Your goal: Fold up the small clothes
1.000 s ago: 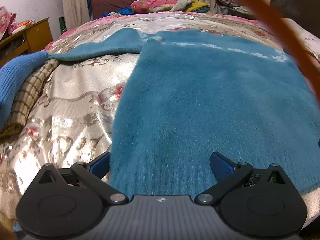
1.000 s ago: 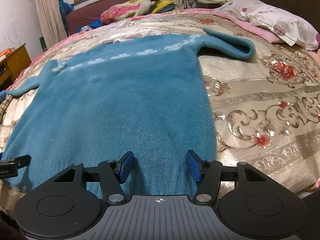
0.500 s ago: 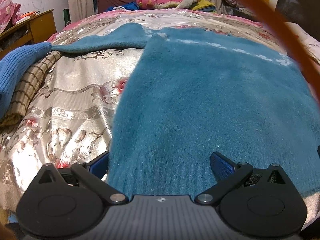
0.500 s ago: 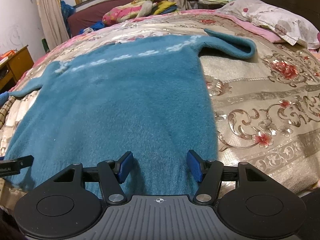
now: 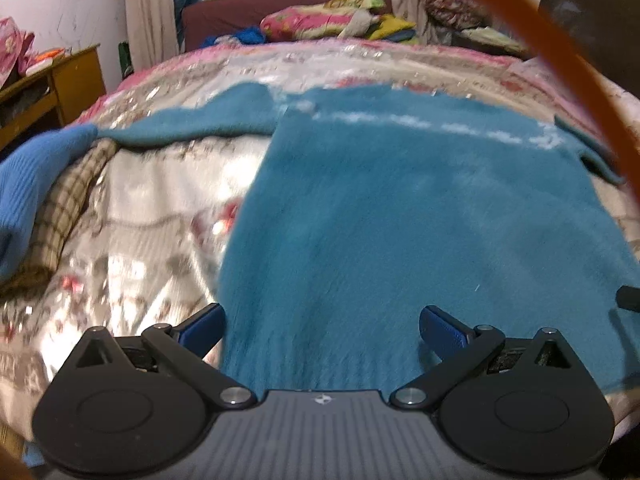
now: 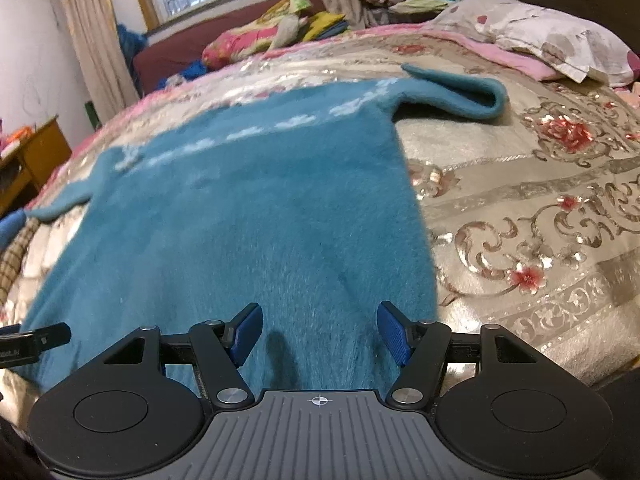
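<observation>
Left gripper (image 5: 320, 326) is sitting wide open at 6 o'clock in the left wrist view, blue pads either side of the sweater's near left corner, nothing pinched. Right gripper (image 6: 319, 330) is also gaping open at 6 o'clock in its own view, pads straddling the near right part of the hem, gripping nothing. Whether any pad is touching the knit, can't tell.

Teal sweater (image 5: 400, 220) is lying flat and face up on the floral bedspread (image 6: 520, 220), hem toward the cameras, neckline far at 12 o'clock. Left sleeve (image 5: 208, 120) is stretching out toward 10 o'clock in the left view; right sleeve (image 6: 460, 88) is doubled back on itself near 1 o'clock in the right view. Blue knit (image 5: 28, 184) and checked cloth (image 5: 60, 208) are piling at 9 o'clock, just beside the left sleeve's end. Left view is blurring somewhat.

Judgement: folding not started yet, both grippers are lining up for a hem grab. To do it well: drop both low so each lower finger is sliding under both layers of the ribbed edge, close at matching depth, lift together and level so the hem is travelling straight toward the neckline. Fluffy knit is likely slipping or stretching, so bite deep, not just fuzz. Sleeves probably want tucking in first.
</observation>
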Available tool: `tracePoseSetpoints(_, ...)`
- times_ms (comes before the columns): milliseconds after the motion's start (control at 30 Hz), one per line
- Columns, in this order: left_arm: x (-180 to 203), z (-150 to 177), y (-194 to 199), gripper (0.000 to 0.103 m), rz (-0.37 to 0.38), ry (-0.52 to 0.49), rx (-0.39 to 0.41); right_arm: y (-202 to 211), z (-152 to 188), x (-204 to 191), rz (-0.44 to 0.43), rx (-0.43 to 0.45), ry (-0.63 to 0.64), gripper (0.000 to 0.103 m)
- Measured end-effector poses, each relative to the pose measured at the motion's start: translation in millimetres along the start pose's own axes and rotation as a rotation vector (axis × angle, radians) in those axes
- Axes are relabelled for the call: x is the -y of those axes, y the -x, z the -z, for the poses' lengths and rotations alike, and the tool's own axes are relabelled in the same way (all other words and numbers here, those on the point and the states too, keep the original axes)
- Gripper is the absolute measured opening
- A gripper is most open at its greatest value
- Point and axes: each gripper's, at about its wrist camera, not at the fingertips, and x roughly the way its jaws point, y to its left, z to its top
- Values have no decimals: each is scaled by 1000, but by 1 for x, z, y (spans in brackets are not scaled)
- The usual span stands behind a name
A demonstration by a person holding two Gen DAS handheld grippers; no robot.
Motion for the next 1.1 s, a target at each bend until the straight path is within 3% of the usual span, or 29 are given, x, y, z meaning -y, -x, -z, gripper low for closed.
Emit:
tracePoseSetpoints(200,18,-21,2,103,59,-36,44,5,-8,-3,14,60,21,64)
tracePoseSetpoints(567,45,-31,-1,103,91,-119,74,0,-40,-9,7,124,35,64)
tracePoseSetpoints(800,52,-38,-11,103,89,-133,69,-20,-51,-12,-20,99,29,64)
tracePoseSetpoints(1100,81,-92,-25,103,121,-197,172,-48,-83,-5,-11,107,1,64)
